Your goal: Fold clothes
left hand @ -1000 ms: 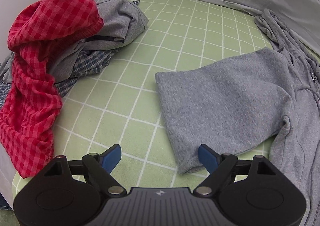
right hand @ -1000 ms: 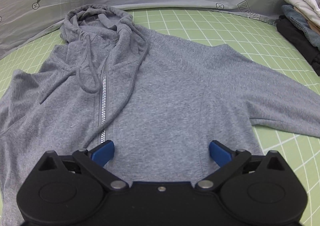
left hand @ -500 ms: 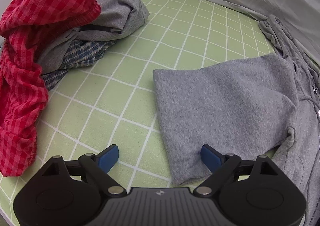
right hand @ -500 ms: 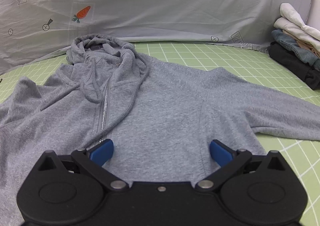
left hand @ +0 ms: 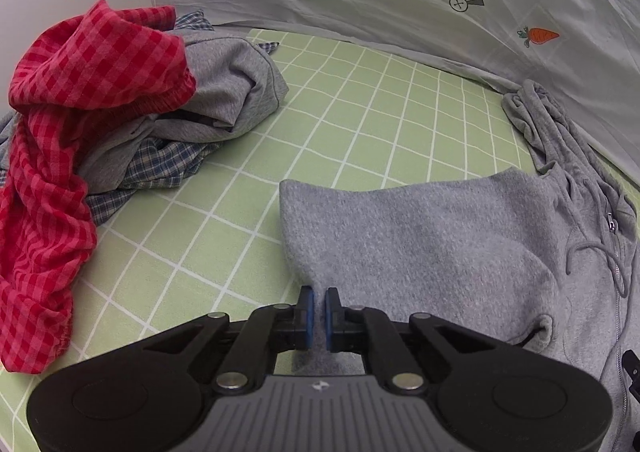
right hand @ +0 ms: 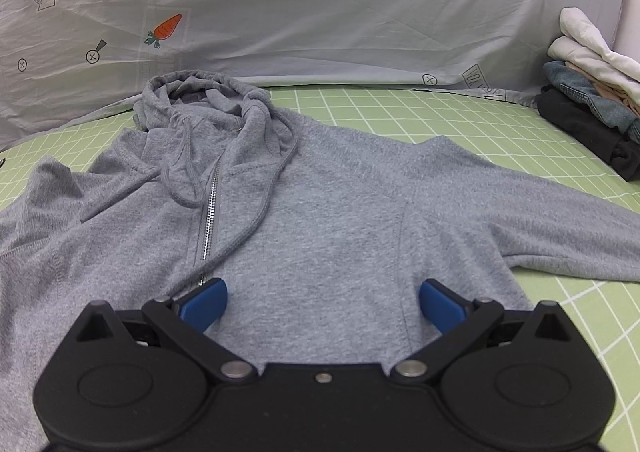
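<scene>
A grey zip hoodie point(right hand: 320, 212) lies front up on the green checked mat point(right hand: 400, 112), hood toward the back sheet, one sleeve point(right hand: 560, 224) stretched out to the right. In the left wrist view its other sleeve point(left hand: 420, 236) lies folded across toward the left. My left gripper point(left hand: 317, 312) is shut on the near edge of that sleeve's end. My right gripper point(right hand: 322, 302) is open and empty, low over the hoodie's chest, its left fingertip beside the zip point(right hand: 210, 212).
A heap of unfolded clothes with a red checked garment point(left hand: 80, 112) on top lies at the mat's left. A stack of folded clothes point(right hand: 592, 100) stands at the far right. A grey printed sheet point(right hand: 320, 12) hangs behind the mat.
My left gripper has moved onto the sleeve's end and shut on it. My right gripper has tilted up a little over the hoodie and stays open.
</scene>
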Demonstrator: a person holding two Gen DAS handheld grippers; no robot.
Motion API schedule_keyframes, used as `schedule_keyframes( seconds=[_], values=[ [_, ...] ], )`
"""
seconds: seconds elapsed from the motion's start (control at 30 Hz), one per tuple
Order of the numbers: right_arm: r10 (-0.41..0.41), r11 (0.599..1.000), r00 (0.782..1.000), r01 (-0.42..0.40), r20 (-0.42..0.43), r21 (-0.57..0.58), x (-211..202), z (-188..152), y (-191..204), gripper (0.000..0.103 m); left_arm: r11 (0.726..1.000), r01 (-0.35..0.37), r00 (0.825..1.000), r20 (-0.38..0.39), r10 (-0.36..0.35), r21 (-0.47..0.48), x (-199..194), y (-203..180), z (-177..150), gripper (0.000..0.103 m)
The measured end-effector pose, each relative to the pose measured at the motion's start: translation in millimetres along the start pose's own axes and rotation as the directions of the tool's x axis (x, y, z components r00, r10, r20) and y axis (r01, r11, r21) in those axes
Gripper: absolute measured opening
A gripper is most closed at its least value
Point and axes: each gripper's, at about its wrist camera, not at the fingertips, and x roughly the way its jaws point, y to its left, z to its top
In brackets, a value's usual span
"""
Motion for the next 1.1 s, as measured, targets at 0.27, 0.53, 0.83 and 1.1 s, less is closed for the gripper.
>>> schedule_keyframes(
  seconds=[0.27,0.53,0.83,1.1],
  values=[
    [0.001,1.0,1.0,-0.001,0.001,0.001,-0.4,-0.4,-0.5,0.103,0.977,0.149,0.988,0.028,-0.155,0.153,-17.8,-58.2,7.6,0.006],
    [0.0,1.0,1.0,0.0,0.001,0.003,-0.2,-0.4,-0.1,0.103,0.83,0.314,0.945,-0.069,-0.319,0.461,-18.7,-146.4,-33.4,0.006],
    [0.001,1.0,1.0,-0.001,0.002,0.004,-0.9,-0.5,-0.3,0.103,0.851,0.368,0.928,-0.091,-0.361,0.374,-23.9,-118.0,-32.3,0.021],
    [0.002,1.0,1.0,-0.002,0.002,0.003,-0.6,-0.6,-0.7,0.103,0.962,0.255,0.966,0.018,-0.258,0.093,-31.8,-46.8,-13.0,0.024]
  ],
)
